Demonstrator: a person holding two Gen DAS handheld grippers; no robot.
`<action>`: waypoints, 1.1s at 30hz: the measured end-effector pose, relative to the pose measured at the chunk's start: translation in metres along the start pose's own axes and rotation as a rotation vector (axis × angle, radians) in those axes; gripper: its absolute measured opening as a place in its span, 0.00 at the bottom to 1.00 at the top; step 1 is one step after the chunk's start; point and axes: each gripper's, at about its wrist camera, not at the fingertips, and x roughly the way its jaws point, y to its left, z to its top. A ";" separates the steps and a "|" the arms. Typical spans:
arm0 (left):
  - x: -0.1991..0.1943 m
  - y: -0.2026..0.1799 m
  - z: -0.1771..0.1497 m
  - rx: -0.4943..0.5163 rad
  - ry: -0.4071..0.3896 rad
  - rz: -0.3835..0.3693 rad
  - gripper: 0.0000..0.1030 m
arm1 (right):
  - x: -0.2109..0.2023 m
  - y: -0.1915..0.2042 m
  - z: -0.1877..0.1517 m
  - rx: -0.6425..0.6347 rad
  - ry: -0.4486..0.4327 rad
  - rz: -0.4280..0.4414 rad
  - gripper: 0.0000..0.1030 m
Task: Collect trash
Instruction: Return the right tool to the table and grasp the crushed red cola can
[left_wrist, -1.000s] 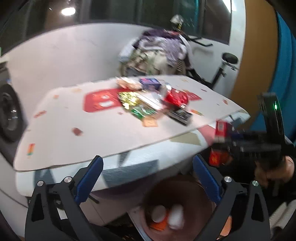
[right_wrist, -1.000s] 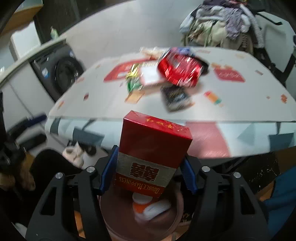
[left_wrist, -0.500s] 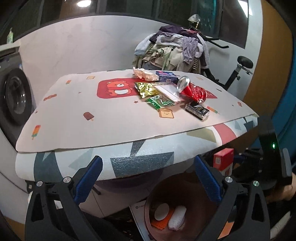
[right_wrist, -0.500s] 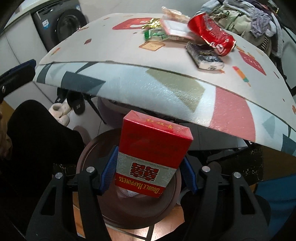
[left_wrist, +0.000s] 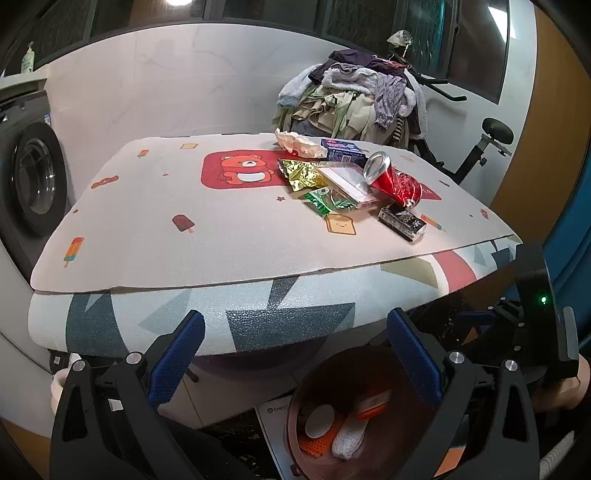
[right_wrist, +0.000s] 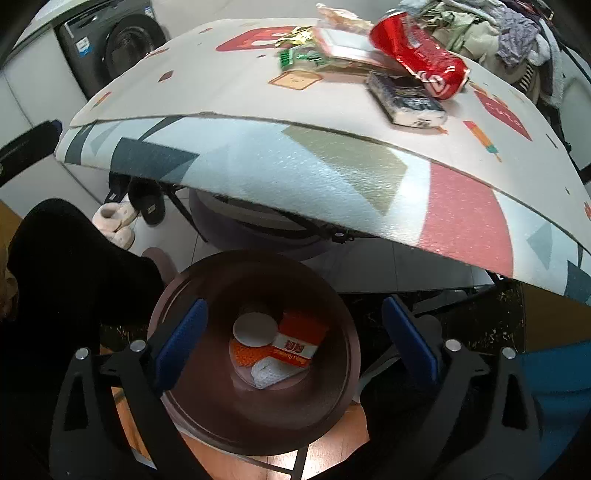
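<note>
Right wrist view: our right claw (right_wrist: 291, 341), jaws opening and empty, hangs over the bin (right_wrist: 343, 391) where the red pack (right_wrist: 297, 345) lies; left claw (left_wrist: 295, 354) spread; reaching for the can (right_wrist: 419, 53) risks clipping the counter (right_wrist: 258, 162) edge overhead.

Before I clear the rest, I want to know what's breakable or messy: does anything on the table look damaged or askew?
Yes. The red soda can is crushed and lies on its side, propped on the clear flat packet in the trash pile, its bottom end raised off the table. I can't see any spill.
</note>
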 end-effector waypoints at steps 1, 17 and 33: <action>0.000 0.000 0.000 -0.001 0.001 0.000 0.94 | 0.000 -0.002 0.000 0.008 -0.001 0.003 0.92; -0.002 -0.001 0.003 0.002 -0.004 0.033 0.94 | -0.018 -0.027 0.013 0.113 -0.065 0.036 0.94; -0.009 -0.002 0.045 0.035 -0.068 0.059 0.94 | -0.067 -0.056 0.061 0.137 -0.229 0.047 0.95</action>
